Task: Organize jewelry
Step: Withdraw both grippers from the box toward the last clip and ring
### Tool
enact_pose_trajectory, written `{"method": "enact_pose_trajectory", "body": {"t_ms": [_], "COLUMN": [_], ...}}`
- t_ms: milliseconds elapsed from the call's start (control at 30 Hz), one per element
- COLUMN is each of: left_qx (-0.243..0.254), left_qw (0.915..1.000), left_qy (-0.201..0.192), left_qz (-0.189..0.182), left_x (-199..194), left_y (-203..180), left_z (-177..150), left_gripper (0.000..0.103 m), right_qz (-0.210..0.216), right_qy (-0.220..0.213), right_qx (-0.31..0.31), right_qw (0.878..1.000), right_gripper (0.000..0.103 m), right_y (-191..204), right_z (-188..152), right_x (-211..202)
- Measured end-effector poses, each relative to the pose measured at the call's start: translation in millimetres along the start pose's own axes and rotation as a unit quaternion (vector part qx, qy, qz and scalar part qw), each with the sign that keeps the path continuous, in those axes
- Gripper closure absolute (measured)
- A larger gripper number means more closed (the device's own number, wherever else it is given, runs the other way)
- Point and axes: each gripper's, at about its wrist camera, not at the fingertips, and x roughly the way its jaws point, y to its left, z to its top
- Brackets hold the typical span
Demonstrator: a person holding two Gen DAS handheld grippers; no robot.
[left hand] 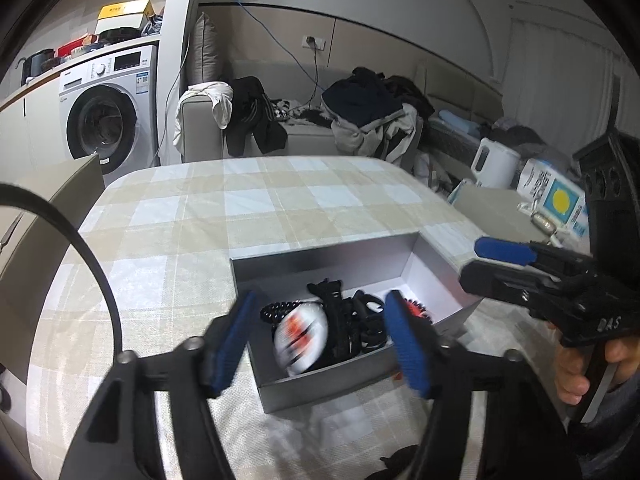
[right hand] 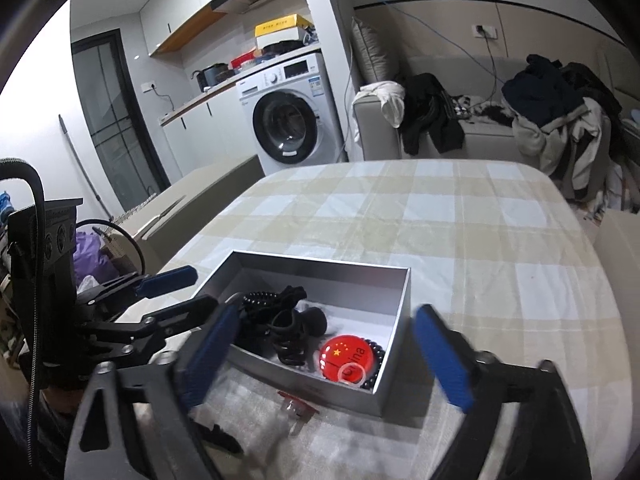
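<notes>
A silver open box sits on the checked tablecloth. It holds black hair ties and clips, a round red badge with a flag, dark beads and a blurred white-and-orange item. My left gripper is open and empty above the box's near end; it shows at the left of the right wrist view. My right gripper is open and empty over the box; it shows at the right of the left wrist view. A small red item lies on the cloth beside the box.
The table has a beige and white checked cloth. Behind it stand a sofa with piled clothes, a washing machine and a counter. A white kettle and a printed box sit to the right. A black item lies near the table's front.
</notes>
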Motion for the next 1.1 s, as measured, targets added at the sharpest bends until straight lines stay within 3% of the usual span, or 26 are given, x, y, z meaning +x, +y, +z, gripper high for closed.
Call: {"method": "enact_pose_trajectory", "body": {"t_ms": [67, 100, 167, 233, 267, 633, 1000, 1100], "left_qx": [-0.006, -0.007, -0.003, 0.007, 0.009, 0.017, 0.045, 0.058], "left_qw": [1.0000, 1.0000, 0.9998, 0.9994, 0.9992, 0.9995, 0.9979, 0.9956], "left_qy": [0.000, -0.002, -0.015, -0.027, -0.032, 0.009, 0.043, 0.074], "left_qz": [-0.001, 0.003, 0.013, 0.019, 0.022, 0.025, 0.016, 0.005], "left_x": [-3, -5, -12, -21, -25, -24, -18, -13], "left_y": [0, -1, -3, -5, -6, -10, -21, -24], "left_z": [1, 1, -1, -5, -8, -38, -53, -60], "left_gripper": [0.025, 0.019, 0.017, 0.002, 0.001, 0.001, 0.001, 0.001], "right_qz": [-0.003, -0.008, -0.016, -0.029, -0.033, -0.035, -0.032, -0.033], "right_qy": [-0.009, -0.014, -0.015, -0.011, -0.010, 0.019, 0.029, 0.033], "right_qx": [0.002, 0.002, -0.005, -0.012, -0.013, -0.001, -0.003, -0.005], "right_qw": [1.000, 1.000, 1.000, 0.999, 0.999, 0.999, 0.999, 0.999], "right_gripper": [0.001, 0.000, 0.000, 0.000, 0.000, 0.000, 0.000, 0.000], "right_y": [0, 0, 1, 2, 1, -5, -5, -5], "right_z": [-1, -3, -5, -10, -11, -40, -46, -47], "right_x": [-7, -11, -16, -18, -19, -24, -22, -19]}}
